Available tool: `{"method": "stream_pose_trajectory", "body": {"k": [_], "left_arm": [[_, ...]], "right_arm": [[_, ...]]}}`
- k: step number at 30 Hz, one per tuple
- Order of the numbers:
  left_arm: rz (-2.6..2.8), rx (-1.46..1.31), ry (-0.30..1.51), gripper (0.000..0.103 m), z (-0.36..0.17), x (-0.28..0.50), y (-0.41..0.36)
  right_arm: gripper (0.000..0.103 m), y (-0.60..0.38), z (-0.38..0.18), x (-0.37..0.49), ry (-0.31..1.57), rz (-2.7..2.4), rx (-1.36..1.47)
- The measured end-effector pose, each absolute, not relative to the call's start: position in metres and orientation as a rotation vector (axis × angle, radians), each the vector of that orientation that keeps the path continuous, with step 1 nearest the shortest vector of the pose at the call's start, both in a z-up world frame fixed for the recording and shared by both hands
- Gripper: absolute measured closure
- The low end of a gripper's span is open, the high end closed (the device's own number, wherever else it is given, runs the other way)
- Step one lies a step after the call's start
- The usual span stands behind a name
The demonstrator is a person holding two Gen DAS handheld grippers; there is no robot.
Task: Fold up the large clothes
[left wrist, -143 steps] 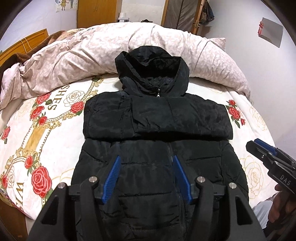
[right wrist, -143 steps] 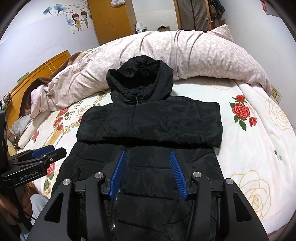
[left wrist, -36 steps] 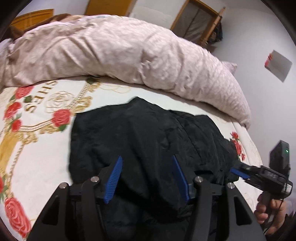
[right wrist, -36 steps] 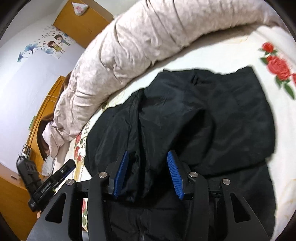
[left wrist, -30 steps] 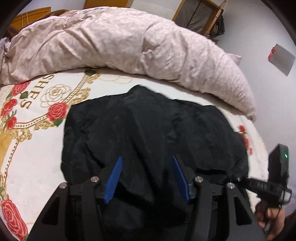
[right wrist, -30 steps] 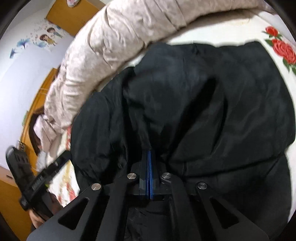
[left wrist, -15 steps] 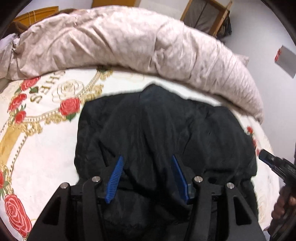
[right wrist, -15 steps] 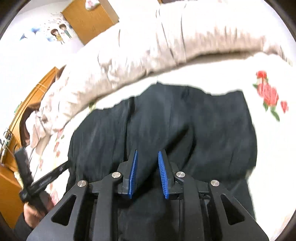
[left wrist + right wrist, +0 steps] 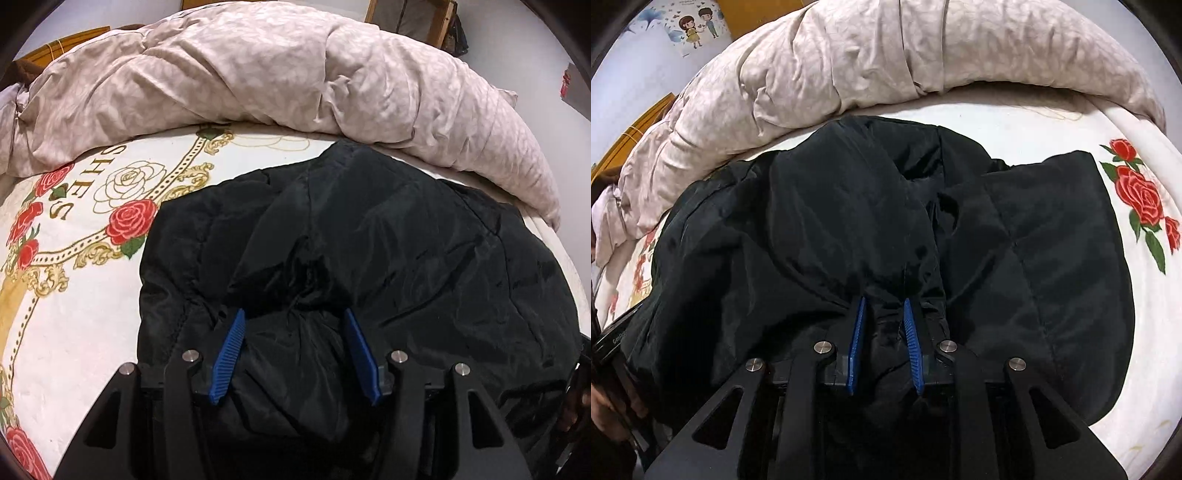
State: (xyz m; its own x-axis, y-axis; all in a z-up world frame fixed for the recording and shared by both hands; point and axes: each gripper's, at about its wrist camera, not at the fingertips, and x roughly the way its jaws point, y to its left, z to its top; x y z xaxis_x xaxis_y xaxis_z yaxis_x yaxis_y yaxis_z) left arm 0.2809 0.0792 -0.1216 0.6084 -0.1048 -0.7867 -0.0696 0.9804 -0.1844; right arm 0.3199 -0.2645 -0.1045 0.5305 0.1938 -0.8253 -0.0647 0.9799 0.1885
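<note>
Bedroom setting: bed sheet (image 9: 74, 325), white with red roses and gold scrollwork, covering the mattress; beige quilted duvet (image 9: 258, 74) bunched in a long roll across the far side. Black hooded puffer jacket (image 9: 424, 258) lying on the sheet just in front of the duvet, its hood folded down over the body, fabric rumpled into a rounded heap. Left gripper (image 9: 295, 350): blue pads set wide, a bulge of jacket fabric filling the space between them; whether the pads press on it cannot be told. Right gripper (image 9: 884, 343): blue pads narrow, having just been closing, with a fold of hood fabric between them and the cloth puckering toward the tips. Left gripper also visible at the left edge of the right wrist view, black, partly behind the jacket, held by a hand (image 9: 613, 410). Wall (image 9: 635, 66) at far left pale, bearing a cartoon sticker (image 9: 696, 27) of two figures; orange wooden furniture (image 9: 639, 125) beside it.
</note>
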Motion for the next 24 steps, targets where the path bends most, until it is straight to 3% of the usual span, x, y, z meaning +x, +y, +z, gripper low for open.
{"method": "stream_pose_trajectory", "body": {"k": [8,17,24], "left_arm": [[-0.123,-0.280,0.800,0.047,-0.050,0.241,0.068],[-0.229,-0.149,0.938,0.045,-0.118,0.237,0.007],[-0.199,-0.123,0.962,0.045,-0.103,0.237,0.004]], "right_arm": [[0.080,-0.250,-0.036,0.280,0.864,0.250,0.175],[0.081,-0.230,-0.108,0.280,0.985,0.293,0.114],[0.080,-0.227,-0.085,0.268,0.978,0.256,0.109]]}}
